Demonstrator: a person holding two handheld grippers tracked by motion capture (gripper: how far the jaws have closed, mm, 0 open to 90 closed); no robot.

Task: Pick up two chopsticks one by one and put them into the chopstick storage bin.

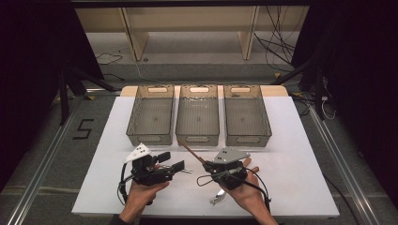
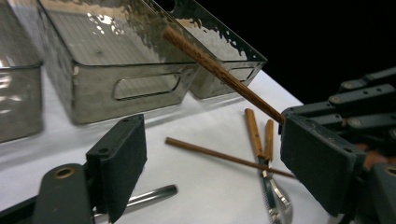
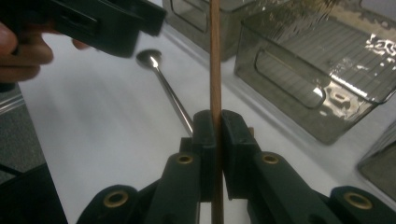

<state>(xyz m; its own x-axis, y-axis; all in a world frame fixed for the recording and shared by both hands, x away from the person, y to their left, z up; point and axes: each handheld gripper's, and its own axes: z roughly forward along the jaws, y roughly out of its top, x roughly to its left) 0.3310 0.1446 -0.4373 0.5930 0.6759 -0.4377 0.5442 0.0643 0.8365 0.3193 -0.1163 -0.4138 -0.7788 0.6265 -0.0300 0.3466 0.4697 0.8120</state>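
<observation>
**Right tongs clamped on one chopstick; left tongs open and empty**

The white table carries three clear grey bins in a row along its far half. I take the middle bin as my landmark. The left bin and the right bin stand just beside it, one on each flank. All three look empty.

On the near side of the middle bin, my left tongs sit low over the table, a little to the bin's left. Their jaws stand apart with nothing between them; the left gripper view confirms the gap.

My right tongs are near the bin's front, slightly to its right. Their jaws are pressed tight on a brown wooden chopstick. The stick slants up and away, its free end reaching toward the middle bin's front wall.

Loose on the table in front of the bin lie further chopsticks. A metal spoon rests there too, between the two tongs.
</observation>
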